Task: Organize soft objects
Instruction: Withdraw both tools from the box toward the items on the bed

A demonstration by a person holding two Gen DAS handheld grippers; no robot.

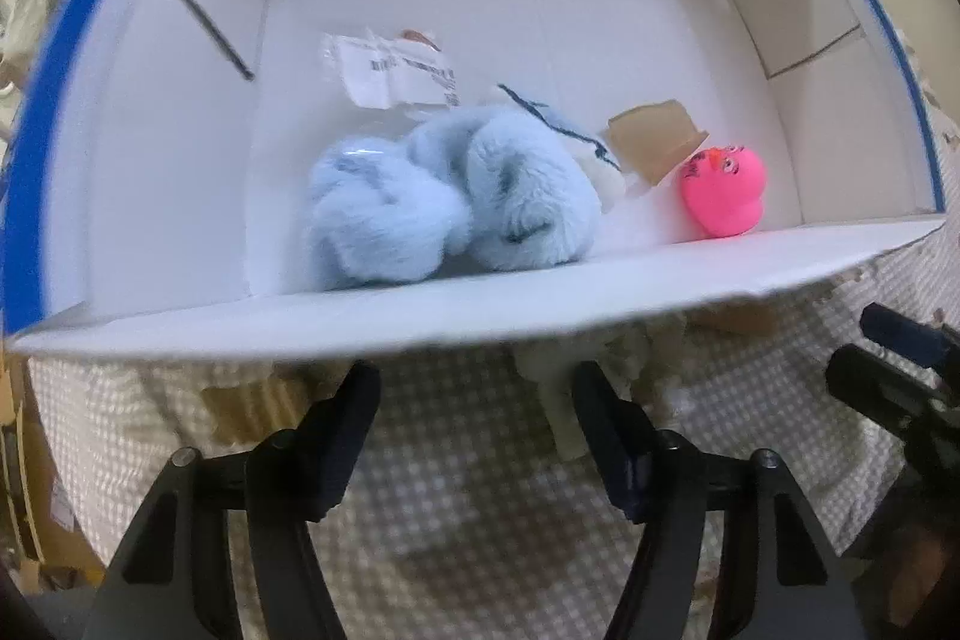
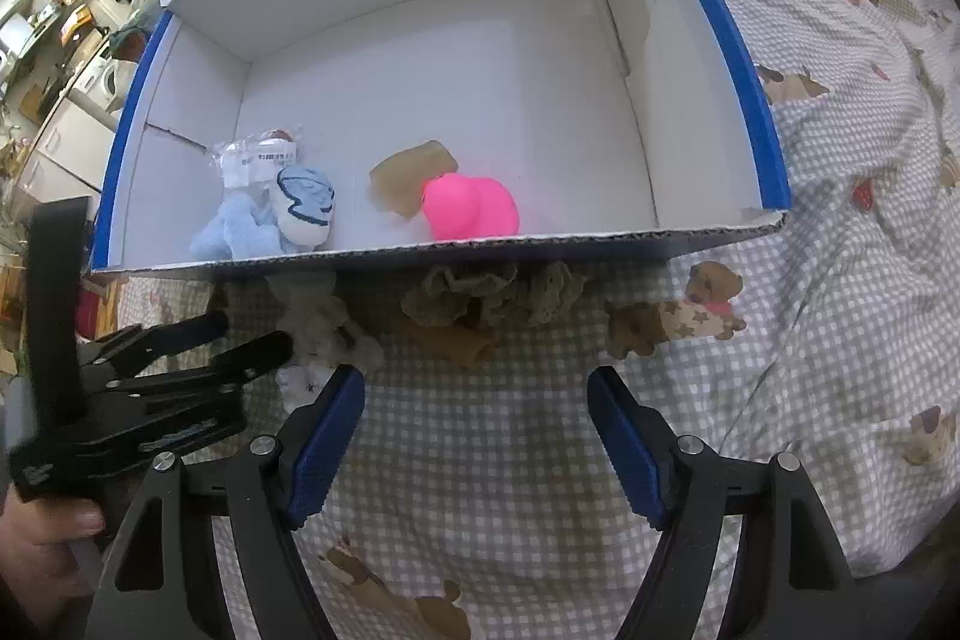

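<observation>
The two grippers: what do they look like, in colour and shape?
Both are black frames with silver screws. The right gripper has fingers lined with blue ridged pads. The left gripper has dark fingers. A bare hand holds it.

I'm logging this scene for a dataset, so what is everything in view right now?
box: one, white with blue edges, open, on the bed.
fluffy toy: one, pale blue, inside box, left.
duck: one, pink, inside box, by the near wall.
tan pad: one, beside the duck.
plastic bag: one, clear with label, behind the fluffy toy.
knitted pieces: beige, on the bedsheet before the box.
left gripper: open, empty.
right gripper: open, empty.
</observation>
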